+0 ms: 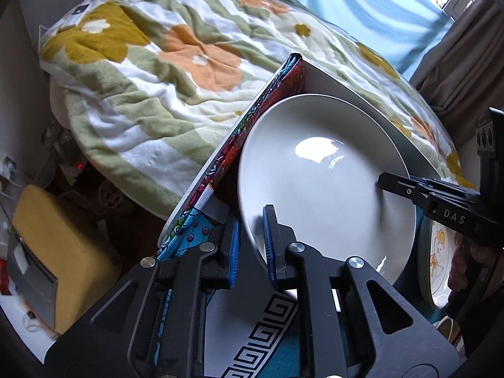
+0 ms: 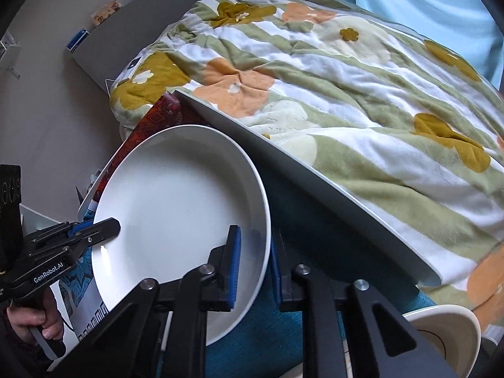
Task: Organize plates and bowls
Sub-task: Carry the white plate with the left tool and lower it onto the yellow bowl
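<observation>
A large white plate [image 1: 327, 182] sits on a patterned tabletop [image 1: 201, 195] beside a floral blanket [image 1: 157, 63]. The left gripper [image 1: 252, 239] clamps its rim at seven o'clock; the right gripper [image 2: 255, 258] clamps the opposite rim at four o'clock.

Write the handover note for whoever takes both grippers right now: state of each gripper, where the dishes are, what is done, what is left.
Left gripper: shut on the near-left rim of the white plate.
Right gripper: shut on the opposite rim of the same plate.
The plate is over the patterned table mat, beside the bed blanket.
A plate with a cartoon print sits to its right; a cream bowl lies further right.
Done: two-handed grip secured.
Left: probably carry the plate to its stack, then sort the others.
</observation>
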